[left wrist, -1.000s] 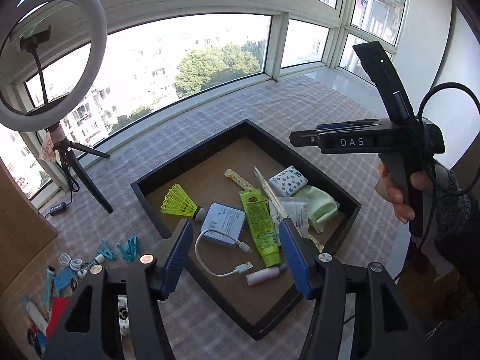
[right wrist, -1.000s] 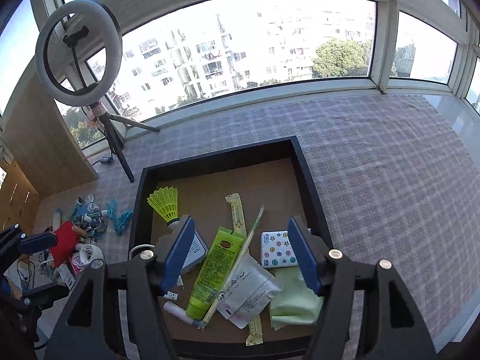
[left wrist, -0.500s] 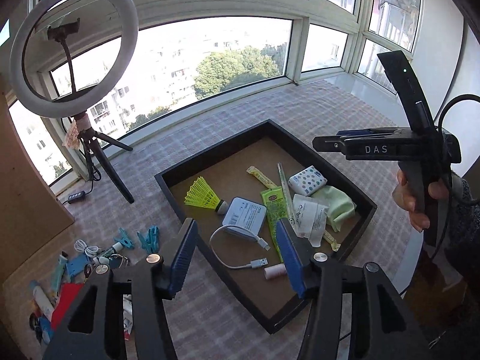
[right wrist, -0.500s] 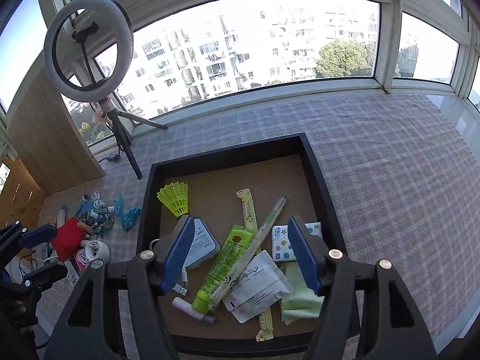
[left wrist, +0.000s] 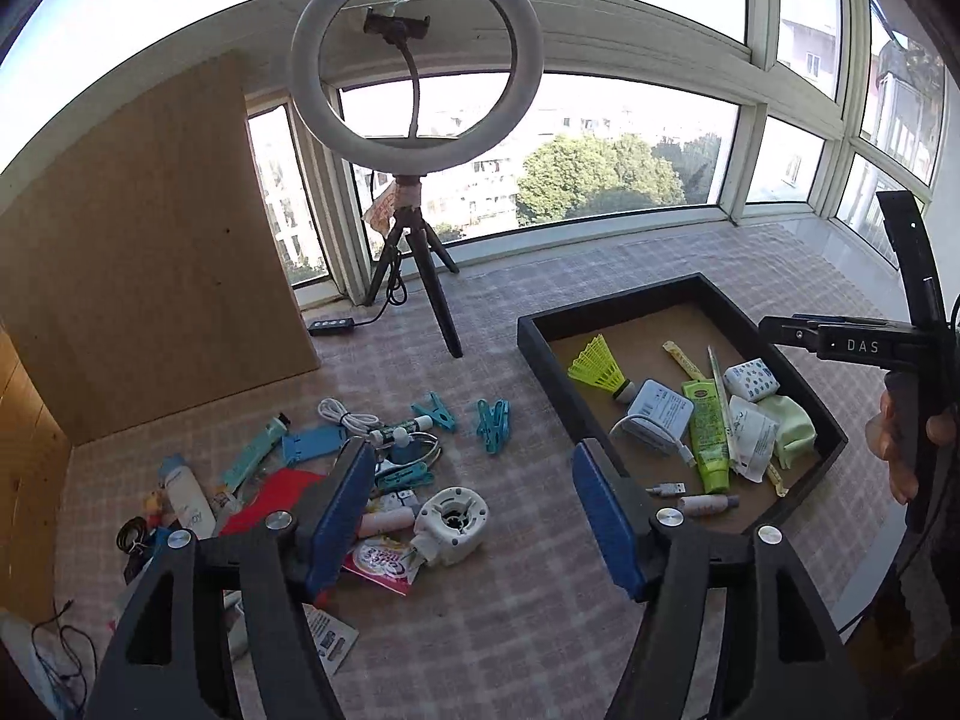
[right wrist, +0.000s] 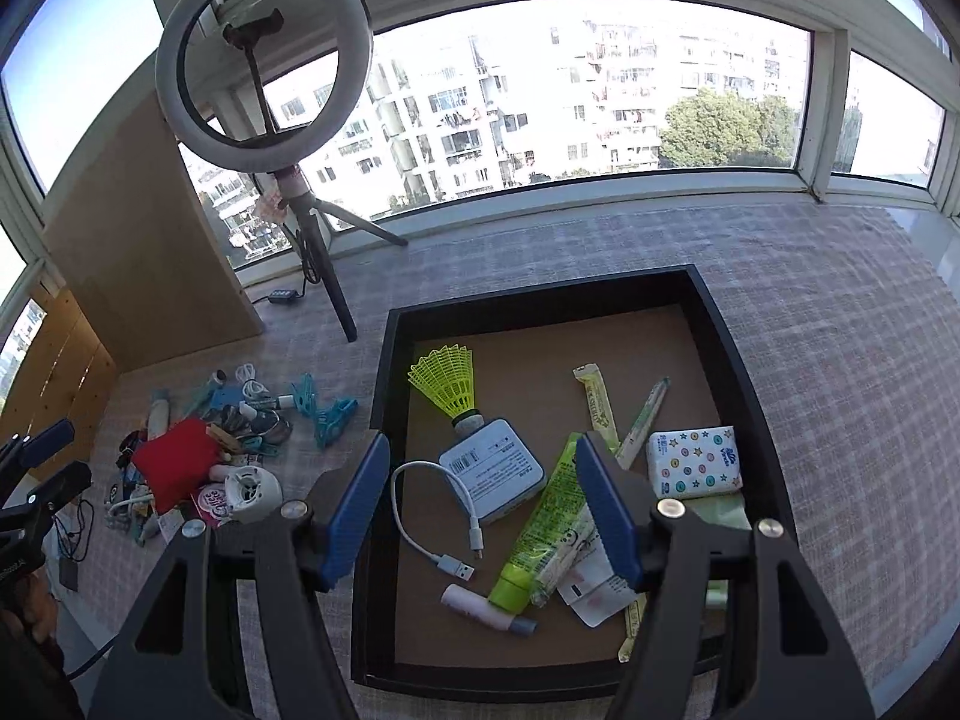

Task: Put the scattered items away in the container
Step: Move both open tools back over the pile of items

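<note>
The black tray (right wrist: 744, 360) with a brown floor holds a yellow shuttlecock (right wrist: 447, 381), a white power bank (right wrist: 492, 477) with its cable, a green tube (right wrist: 540, 534), a tissue pack (right wrist: 696, 461) and several other items. It also shows in the left wrist view (left wrist: 540, 336). Scattered items lie on the checked cloth to the tray's left: a white round gadget (left wrist: 453, 525), a red cloth (left wrist: 270, 498) and blue clips (left wrist: 493, 417). My left gripper (left wrist: 474, 513) is open and empty above this pile. My right gripper (right wrist: 483, 513) is open and empty above the tray.
A ring light on a tripod (left wrist: 420, 240) stands behind the pile, beside a wooden panel (left wrist: 150, 252). Windows line the far side. The right gripper's handle and the hand on it (left wrist: 900, 396) hang at the tray's right edge in the left wrist view.
My left gripper has swung left, away from the tray and over the scattered pile. My right gripper has shifted slightly back and left over the tray. Both stay open.
</note>
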Motion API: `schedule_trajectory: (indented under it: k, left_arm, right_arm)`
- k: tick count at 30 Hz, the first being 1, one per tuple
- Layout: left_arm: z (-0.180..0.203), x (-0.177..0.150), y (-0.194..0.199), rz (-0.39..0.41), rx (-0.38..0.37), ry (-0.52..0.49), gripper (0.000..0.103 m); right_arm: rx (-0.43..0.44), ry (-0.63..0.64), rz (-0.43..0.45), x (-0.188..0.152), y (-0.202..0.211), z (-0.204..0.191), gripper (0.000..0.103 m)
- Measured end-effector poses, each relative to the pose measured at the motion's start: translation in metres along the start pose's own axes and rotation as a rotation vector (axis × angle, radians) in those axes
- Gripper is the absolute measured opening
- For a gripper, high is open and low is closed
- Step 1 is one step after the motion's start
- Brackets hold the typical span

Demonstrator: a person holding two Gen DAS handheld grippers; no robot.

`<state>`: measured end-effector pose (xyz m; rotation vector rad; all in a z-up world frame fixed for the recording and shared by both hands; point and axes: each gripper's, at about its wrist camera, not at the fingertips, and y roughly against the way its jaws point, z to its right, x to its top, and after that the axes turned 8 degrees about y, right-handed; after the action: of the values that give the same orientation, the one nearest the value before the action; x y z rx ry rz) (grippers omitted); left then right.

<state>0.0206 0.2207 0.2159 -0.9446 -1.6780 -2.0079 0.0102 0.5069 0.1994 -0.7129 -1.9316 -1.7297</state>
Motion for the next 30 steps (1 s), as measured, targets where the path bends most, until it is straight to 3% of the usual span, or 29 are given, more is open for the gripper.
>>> schedule_trajectory:
  k: [3,13,21,30]
  left_arm:
    - [-0.043,-0.009,0.016,0.023,0.062,0.077,0.076]
    - [-0.199,-0.057,0.061,0.024,0.285,0.272,0.076]
    - [-0.273,-0.108,0.057,-0.046,0.306,0.358,0.076]
    - [-0.286,-0.129,0.005,-0.139,0.226,0.272,0.074]
  right_arm:
    - [0.012,0.015,0.019,-0.002,0.002,-0.022,0.064]
    - [0.073,0.125,0.021,-0.016,-0.009,-0.112,0.064]
    - [0.077,0.163,-0.042,-0.034,-0.055,-0.17,0.064]
    - [0.107,0.154,-0.179,-0.038,-0.114,-0.192,0.064]
